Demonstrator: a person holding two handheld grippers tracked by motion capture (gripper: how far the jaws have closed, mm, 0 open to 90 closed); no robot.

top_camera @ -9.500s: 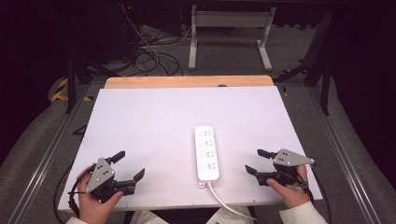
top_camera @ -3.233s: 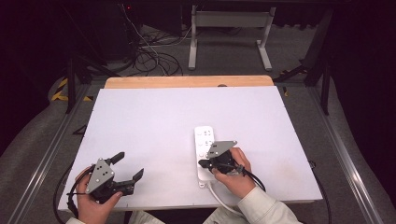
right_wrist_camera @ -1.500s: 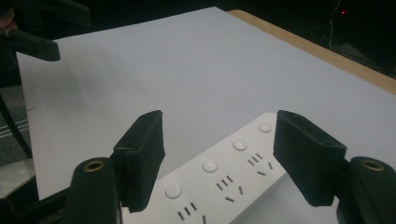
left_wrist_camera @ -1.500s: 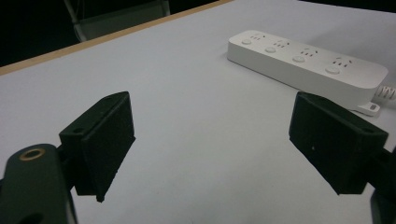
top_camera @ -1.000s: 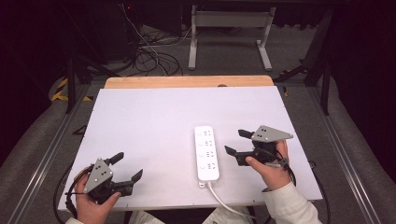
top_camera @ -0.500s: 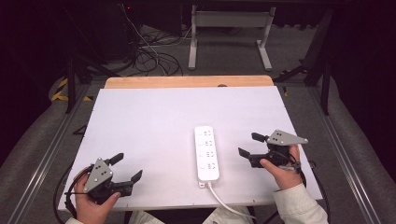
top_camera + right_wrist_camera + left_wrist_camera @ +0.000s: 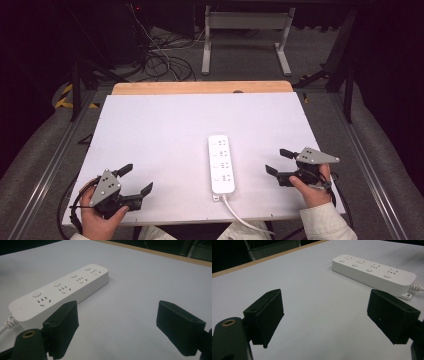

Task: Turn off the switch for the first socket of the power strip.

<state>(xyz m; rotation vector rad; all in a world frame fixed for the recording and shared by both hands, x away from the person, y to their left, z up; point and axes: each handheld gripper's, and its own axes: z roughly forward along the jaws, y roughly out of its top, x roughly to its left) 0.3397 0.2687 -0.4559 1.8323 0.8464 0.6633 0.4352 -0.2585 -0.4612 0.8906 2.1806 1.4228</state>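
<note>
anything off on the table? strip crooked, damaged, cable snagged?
Nothing stands out. The white power strip lies flat and roughly square to the table, sockets up, with no damage visible. Its cable runs off the near edge. The left gripper and right gripper are open, clear of it.

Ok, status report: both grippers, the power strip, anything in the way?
Left gripper open, empty, near table corner. Right gripper open, empty, right of power strip, apart from it. Strip flat, cord toward person. Nothing between.
</note>
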